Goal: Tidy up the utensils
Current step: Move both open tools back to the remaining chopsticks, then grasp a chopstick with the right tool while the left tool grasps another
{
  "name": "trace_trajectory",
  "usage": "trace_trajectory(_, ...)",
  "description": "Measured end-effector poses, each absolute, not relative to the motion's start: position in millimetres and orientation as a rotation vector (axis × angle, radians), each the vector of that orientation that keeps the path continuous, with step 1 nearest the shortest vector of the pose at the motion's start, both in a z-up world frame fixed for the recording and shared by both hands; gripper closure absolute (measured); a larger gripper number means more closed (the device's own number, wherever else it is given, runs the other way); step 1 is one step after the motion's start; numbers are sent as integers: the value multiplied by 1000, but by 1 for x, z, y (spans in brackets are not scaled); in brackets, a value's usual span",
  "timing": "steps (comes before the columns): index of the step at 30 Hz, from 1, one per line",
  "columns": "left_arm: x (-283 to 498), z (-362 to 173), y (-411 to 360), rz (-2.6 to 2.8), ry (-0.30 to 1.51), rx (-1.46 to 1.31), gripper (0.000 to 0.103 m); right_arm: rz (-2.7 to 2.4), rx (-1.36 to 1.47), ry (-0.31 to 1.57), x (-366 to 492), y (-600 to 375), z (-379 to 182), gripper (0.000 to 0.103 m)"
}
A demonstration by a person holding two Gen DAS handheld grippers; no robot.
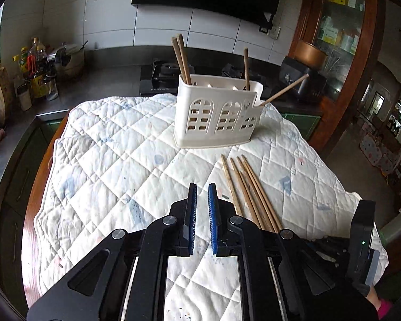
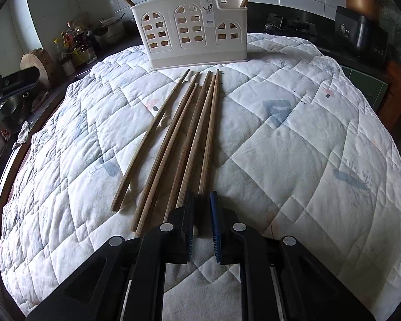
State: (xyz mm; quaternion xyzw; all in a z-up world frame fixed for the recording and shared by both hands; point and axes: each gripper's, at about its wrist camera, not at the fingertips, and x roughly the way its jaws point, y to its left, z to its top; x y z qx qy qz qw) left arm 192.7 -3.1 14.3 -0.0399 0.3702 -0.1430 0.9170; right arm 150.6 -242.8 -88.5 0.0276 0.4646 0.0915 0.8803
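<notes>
A white plastic utensil holder with arched cut-outs stands upright at the far side of the quilted cloth. Several chopsticks stick out of it: a pair at its left end, one further right, and one leaning out of the right end. Several loose wooden chopsticks lie side by side on the cloth in front of it. My right gripper is shut on the near end of the rightmost chopstick. My left gripper hangs shut and empty just left of the loose chopsticks.
The quilted cloth covers a round wooden table. Behind it runs a dark counter with bottles, a stove and a black appliance. A wooden glass-door cabinet stands at the back right.
</notes>
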Motion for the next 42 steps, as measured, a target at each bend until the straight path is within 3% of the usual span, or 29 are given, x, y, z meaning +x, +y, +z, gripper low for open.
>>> trace_trajectory(14,170,-74,-63,-385,997,-102,93,163,88,886,133,-266,-66,96)
trace_trajectory(16,169,-80,-70,-388,1006,-118,71,165,100,867,128,-271,-59,96)
trace_trajectory(20,171,-86,-78,-380,1007,-123,66,164,113,839,124,-279,-48,96)
trace_trajectory(28,181,-91,-87,-349,1000,-121,70,170,132,807,120,-288,-39,96)
trace_trajectory(42,185,-94,-96,-257,981,-54,96,182,126,729,119,-289,-7,96)
